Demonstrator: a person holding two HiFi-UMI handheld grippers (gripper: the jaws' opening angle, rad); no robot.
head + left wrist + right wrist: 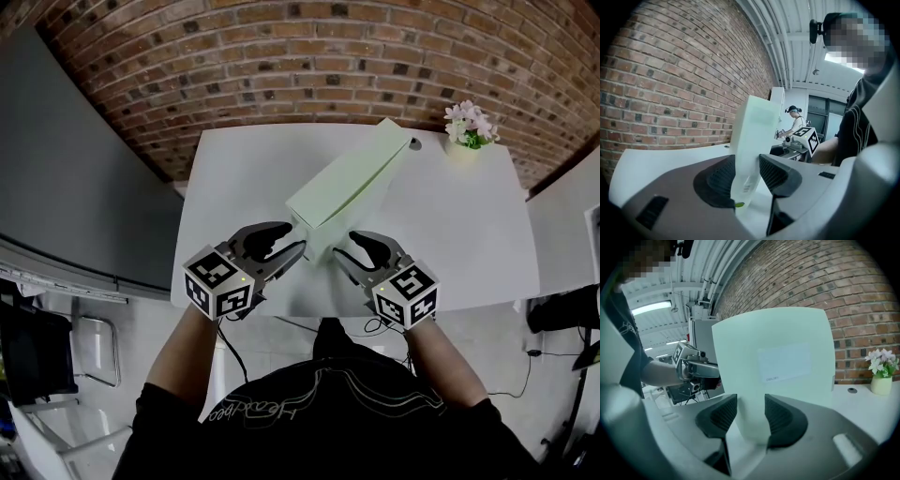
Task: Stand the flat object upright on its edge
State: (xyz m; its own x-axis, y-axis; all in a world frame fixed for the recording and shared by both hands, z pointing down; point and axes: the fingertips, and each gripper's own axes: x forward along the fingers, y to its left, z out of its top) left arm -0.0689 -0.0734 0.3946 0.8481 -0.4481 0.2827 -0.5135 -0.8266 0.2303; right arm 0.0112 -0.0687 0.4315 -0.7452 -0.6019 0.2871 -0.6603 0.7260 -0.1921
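flat box (347, 187) on edge on the bench (469, 246), clamped by left tool (298, 246), right tool (342, 251) slack around it; one-sided grip may let it topple.

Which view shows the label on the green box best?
The right gripper view: the green box faces it broadside, its pale label plain. The left gripper view sees the box edge-on; the head view sees it from above, no label showing.
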